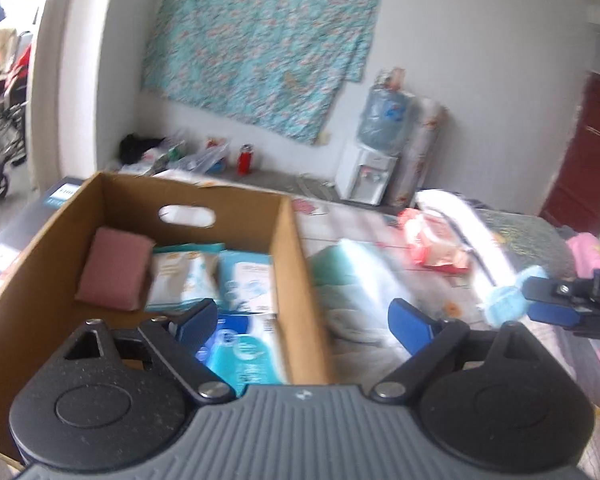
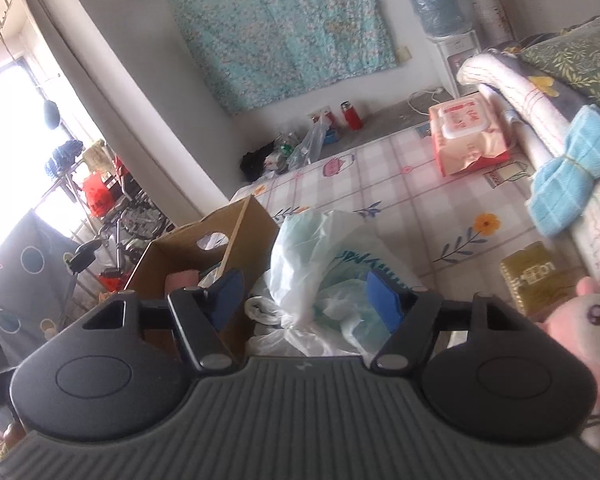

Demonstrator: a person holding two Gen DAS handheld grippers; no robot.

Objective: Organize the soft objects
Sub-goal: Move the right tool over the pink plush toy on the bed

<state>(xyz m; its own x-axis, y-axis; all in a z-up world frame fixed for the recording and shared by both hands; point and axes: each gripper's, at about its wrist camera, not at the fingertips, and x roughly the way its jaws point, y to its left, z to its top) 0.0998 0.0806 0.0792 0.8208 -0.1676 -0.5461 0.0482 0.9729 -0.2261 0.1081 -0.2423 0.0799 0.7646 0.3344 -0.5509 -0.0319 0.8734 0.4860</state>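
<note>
A: Left fingers [image 1: 308,316] are spread, empty, above the cardboard box [image 1: 288,264]; right fingers [image 2: 306,300] are spread too, nothing pinched.

B: Progress?

A: Partway, I'd judge; packets [image 1: 236,280] lie boxed; plastic bag [image 2: 320,264], wipes pack [image 2: 466,140], blue cloth [image 2: 572,168] and pink plush [image 2: 592,320] remain on the bed's checked sheet [image 2: 380,196]; floral cloth [image 2: 280,32] hangs on the wall.

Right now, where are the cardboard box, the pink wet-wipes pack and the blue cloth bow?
cardboard box [image 1: 284,248]: left wrist view, right wall.
pink wet-wipes pack [image 2: 466,136]: right wrist view, top face.
blue cloth bow [image 2: 572,164]: right wrist view, its knot.
</note>
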